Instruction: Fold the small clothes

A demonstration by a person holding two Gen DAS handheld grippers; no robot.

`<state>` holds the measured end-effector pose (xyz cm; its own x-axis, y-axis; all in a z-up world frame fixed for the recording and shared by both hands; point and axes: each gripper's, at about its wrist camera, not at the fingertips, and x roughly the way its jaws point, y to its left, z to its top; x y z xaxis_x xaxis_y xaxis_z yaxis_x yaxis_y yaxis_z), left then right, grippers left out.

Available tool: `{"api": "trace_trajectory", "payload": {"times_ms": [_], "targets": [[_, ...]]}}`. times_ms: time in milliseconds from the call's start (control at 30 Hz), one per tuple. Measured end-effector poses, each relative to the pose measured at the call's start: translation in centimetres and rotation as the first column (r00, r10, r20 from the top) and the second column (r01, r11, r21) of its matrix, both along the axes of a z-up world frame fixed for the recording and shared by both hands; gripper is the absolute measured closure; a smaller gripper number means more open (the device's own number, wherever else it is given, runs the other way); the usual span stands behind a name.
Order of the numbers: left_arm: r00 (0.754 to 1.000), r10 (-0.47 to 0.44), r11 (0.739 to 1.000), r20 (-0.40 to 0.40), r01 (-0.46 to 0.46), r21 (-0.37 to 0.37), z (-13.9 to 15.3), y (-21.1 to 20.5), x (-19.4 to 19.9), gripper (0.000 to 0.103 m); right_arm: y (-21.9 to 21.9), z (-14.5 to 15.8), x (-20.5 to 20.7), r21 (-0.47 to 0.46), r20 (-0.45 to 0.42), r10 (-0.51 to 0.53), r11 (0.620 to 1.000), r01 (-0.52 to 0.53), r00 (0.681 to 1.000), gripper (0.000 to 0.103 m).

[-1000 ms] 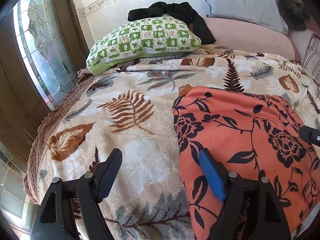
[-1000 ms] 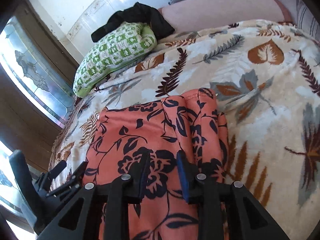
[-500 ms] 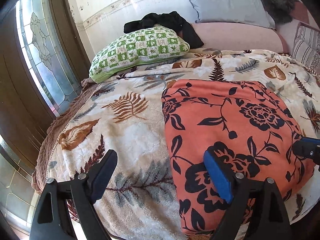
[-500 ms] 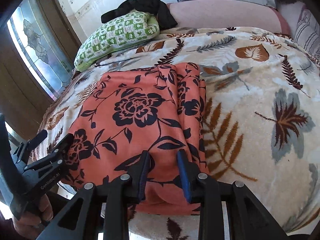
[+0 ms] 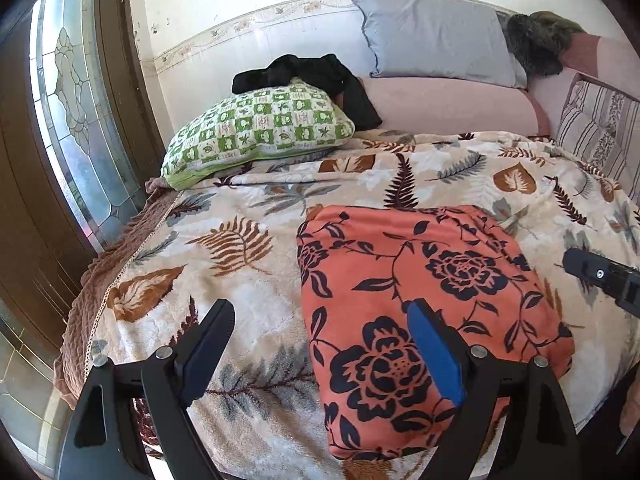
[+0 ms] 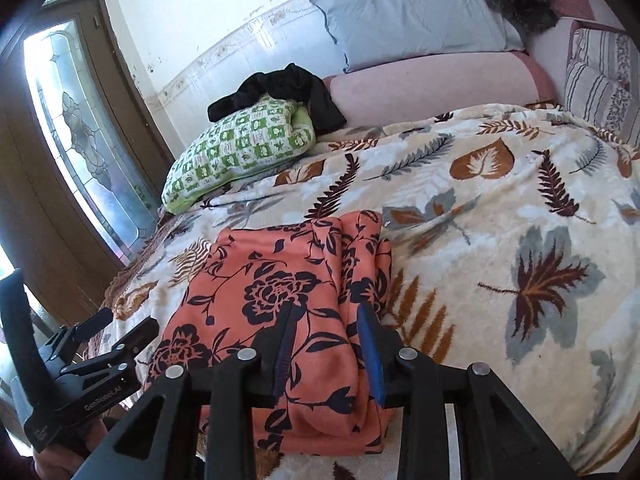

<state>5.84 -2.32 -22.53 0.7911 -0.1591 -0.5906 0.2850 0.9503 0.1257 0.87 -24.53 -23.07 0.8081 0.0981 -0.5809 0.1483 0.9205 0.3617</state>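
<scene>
An orange garment with a black flower print [image 5: 420,272] lies folded into a rectangle on the leaf-patterned blanket [image 5: 240,248], near the bed's front edge. My left gripper [image 5: 320,312] hovers open over the garment's left edge with nothing between its jaws. In the right wrist view the garment [image 6: 280,280] has a thick fold along its right side. My right gripper [image 6: 326,312] is over that near right part and its jaws are opening; the cloth lies below and between them, not pinched. Each gripper shows in the other's view: the right gripper [image 5: 600,276], the left gripper [image 6: 108,332].
A green checked pillow [image 5: 260,128] with a black cloth [image 5: 304,74] on it lies at the back left. Behind are a pink bolster [image 5: 440,104] and a grey pillow [image 5: 436,40]. A glazed wooden door [image 5: 68,92] stands left; a striped cushion [image 5: 596,128] right.
Both grippers have drawn back and up from the garment, so more of the bed shows. The right jaws have widened off the fold; the left jaws have widened a little.
</scene>
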Motion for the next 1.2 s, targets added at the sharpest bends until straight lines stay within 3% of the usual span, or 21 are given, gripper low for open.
{"api": "trace_trajectory", "payload": {"times_ms": [33,67,633,1200], "targets": [[1.000,-0.008,1.000,0.001,0.008,-0.007,0.5,-0.1,-0.2,0.014,-0.2,0.1,-0.2,0.010,0.015,-0.015,1.000,0.015,1.000,0.038],[1.000,-0.013,1.000,0.003,0.013,-0.013,1.0,-0.2,-0.4,0.014,-0.4,0.3,-0.5,0.015,0.029,-0.028,0.999,0.028,0.999,0.035],[0.998,-0.023,0.999,0.061,0.025,-0.041,6.4,-1.4,-3.7,0.014,-1.1,2.6,-2.4,-0.019,0.120,-0.025,0.999,0.027,0.992,0.035],[0.997,0.055,0.996,0.058,-0.051,-0.069,6.9,0.3,-3.4,0.011,-0.1,3.5,-3.1,-0.056,0.190,0.013,0.998,-0.002,0.982,0.035]]}}
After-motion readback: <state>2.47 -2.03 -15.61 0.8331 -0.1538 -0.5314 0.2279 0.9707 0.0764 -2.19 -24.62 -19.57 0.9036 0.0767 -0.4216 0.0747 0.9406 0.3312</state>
